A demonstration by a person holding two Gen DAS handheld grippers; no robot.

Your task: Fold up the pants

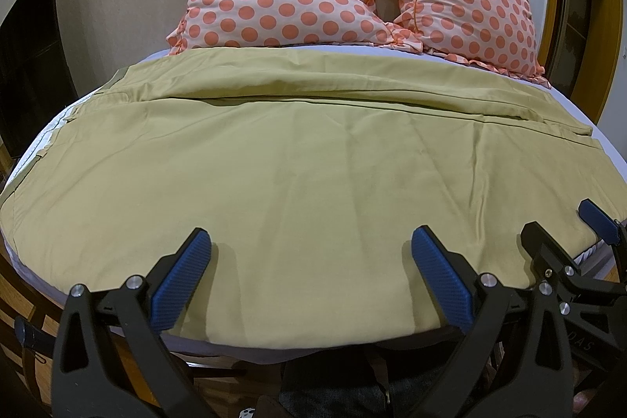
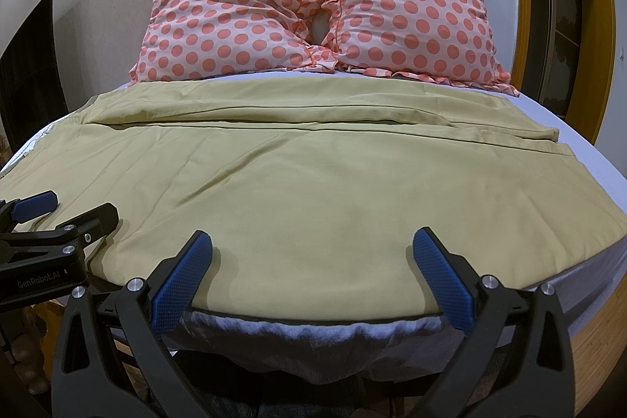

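Khaki pants (image 1: 298,159) filled mid-frame on bed (image 2: 611,159); left gripper (image 1: 309,261) and right gripper (image 2: 311,257) gaped empty (single-layer pinch risked skewed fold).

Pants on the bed
Tan pants (image 2: 313,183) are lying flat; the right gripper (image 2: 311,241) is hanging wide apart, maybe just above them.

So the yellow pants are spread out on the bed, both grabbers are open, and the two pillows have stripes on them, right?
Not quite: the two pillows have orange polka dots, not stripes, as the right wrist view shows clearly. The rest is right: the yellow pants are spread out on the bed, and both the left gripper and right gripper are open.
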